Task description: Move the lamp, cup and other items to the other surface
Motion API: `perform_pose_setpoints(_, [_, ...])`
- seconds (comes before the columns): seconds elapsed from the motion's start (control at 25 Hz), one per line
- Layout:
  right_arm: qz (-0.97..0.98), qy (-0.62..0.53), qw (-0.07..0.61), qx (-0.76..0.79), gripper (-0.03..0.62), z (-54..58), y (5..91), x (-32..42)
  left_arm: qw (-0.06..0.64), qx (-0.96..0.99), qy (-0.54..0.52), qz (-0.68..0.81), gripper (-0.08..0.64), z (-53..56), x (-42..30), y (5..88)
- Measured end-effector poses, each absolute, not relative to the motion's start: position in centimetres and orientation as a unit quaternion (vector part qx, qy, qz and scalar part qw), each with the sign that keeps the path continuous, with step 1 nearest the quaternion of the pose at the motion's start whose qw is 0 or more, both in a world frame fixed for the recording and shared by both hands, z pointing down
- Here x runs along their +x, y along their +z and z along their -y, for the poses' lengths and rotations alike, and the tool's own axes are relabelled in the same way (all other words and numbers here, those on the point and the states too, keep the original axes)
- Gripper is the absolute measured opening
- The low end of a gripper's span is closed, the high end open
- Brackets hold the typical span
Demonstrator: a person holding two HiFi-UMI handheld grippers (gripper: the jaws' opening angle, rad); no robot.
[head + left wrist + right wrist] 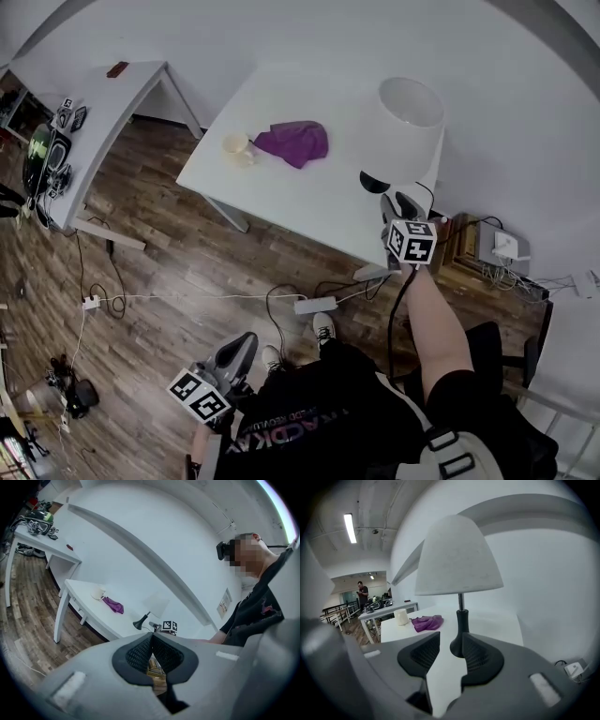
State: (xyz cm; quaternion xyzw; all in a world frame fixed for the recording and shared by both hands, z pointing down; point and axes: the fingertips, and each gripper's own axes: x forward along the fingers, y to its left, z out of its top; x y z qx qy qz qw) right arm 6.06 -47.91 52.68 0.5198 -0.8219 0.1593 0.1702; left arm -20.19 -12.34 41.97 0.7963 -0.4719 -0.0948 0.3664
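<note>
The lamp (411,114), with a white shade and a black base, stands on the right end of the white table (309,202). A cream cup (236,147) and a purple cloth (292,142) lie towards the table's left end. My right gripper (394,199) is at the table's near edge, just before the lamp base. In the right gripper view it (450,639) is open, with the lamp (457,557) standing just beyond the fingertips and nothing between the pads. My left gripper (242,342) hangs low over the floor, its jaws (151,641) shut and empty.
A second white table (103,103) stands far left, holding a helmet and gear (47,155) and a small dark red item (117,69). Cables and a power strip (314,306) lie on the wooden floor. A low wooden unit (469,246) sits right of the table.
</note>
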Motion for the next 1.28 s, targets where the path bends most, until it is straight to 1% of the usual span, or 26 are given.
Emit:
perform_pose_setpoints(0.16, [0.821,0.152,0.190,0.517,0.155,51.4,54.6,5.9,0.387,0.782,-0.089,0.481,0.003,13.0,-19.5,42.8])
perform_pose_setpoints(0.44, [0.825,0.122,0.193,0.517,0.181,56.1,56.0,5.0,0.417,0.769,-0.065,0.480,0.003,14.8,-18.3,44.3])
perform_pose_setpoints(0.68, [0.833,0.118,0.191,0.506,0.183,58.0,56.2,4.2,0.431,0.770,-0.053,0.468,0.003,16.7,-16.8,44.9])
perform_pose_setpoints(0.92, [0.846,0.093,0.195,0.488,0.163,58.8,56.3,3.2,0.444,0.761,-0.053,0.470,0.003,17.1,-16.6,45.8])
perform_pose_setpoints(1.28, [0.844,0.109,0.181,0.494,0.160,59.0,56.5,3.3,0.455,0.759,-0.051,0.464,0.003,16.7,-16.2,46.6])
